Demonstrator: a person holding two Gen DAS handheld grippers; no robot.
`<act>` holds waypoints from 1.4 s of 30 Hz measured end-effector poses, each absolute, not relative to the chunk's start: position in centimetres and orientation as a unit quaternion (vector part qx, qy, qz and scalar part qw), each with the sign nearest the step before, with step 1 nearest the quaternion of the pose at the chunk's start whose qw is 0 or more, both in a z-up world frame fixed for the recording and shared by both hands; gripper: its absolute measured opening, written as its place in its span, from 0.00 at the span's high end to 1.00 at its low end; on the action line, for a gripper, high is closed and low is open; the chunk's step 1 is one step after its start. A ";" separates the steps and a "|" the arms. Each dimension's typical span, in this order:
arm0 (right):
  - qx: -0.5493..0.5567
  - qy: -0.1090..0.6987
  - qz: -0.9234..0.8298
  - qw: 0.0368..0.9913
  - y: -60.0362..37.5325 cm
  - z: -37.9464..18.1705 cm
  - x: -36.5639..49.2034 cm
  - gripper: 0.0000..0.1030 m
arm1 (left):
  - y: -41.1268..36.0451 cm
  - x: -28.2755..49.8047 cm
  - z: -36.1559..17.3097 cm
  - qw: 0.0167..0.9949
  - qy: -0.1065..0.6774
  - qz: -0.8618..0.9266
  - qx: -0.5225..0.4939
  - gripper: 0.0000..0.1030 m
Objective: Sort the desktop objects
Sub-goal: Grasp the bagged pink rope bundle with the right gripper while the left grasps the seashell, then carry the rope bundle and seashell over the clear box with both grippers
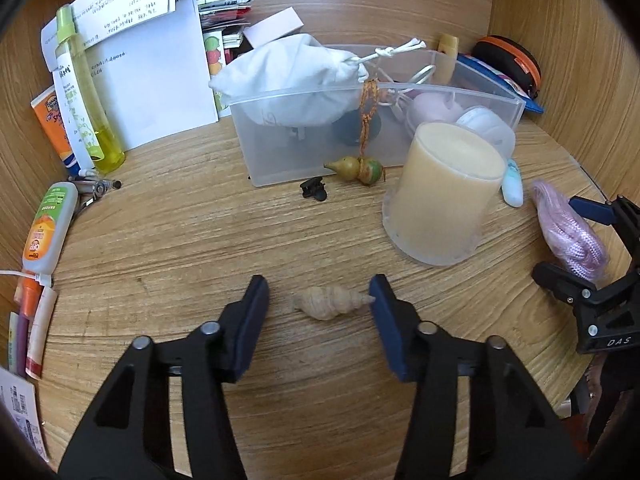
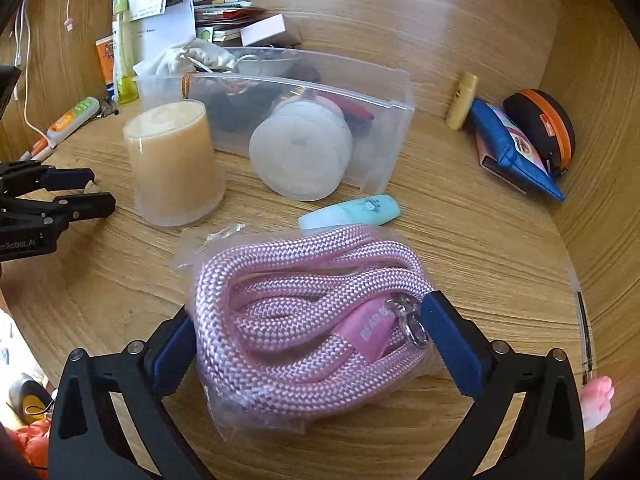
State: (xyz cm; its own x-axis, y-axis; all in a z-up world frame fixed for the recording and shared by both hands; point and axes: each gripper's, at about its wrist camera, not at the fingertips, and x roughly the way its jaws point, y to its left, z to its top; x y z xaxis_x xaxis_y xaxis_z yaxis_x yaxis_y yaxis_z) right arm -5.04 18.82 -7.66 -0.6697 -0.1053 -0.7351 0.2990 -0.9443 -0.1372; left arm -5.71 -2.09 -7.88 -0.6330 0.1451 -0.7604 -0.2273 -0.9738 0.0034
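A cluttered wooden desk (image 1: 160,240) carries a clear plastic bin (image 1: 280,152). The left wrist view shows the left gripper (image 1: 318,300) unclenched around a small seashell (image 1: 330,301): the right pad touches its tip, the left stands apart. Only the right wrist view shows the right gripper (image 2: 308,328) spread wide around the bagged pink rope (image 2: 304,320) (whether it presses, I cannot tell).
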 end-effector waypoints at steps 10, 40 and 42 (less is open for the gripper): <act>0.389 0.078 -0.908 0.137 20.3 -7.0 -5.0 0.15 | -2.8 -5.4 -7.7 0.095 0.030 0.909 -0.405 0.61; 0.335 -0.031 -0.927 0.167 24.5 -0.5 -5.8 0.75 | -3.9 -4.6 -2.1 0.096 -0.019 0.941 -0.325 0.61; 0.323 -0.031 -0.931 0.168 24.7 0.4 -5.8 0.75 | -4.0 -4.8 -1.6 0.095 -0.019 0.943 -0.320 0.61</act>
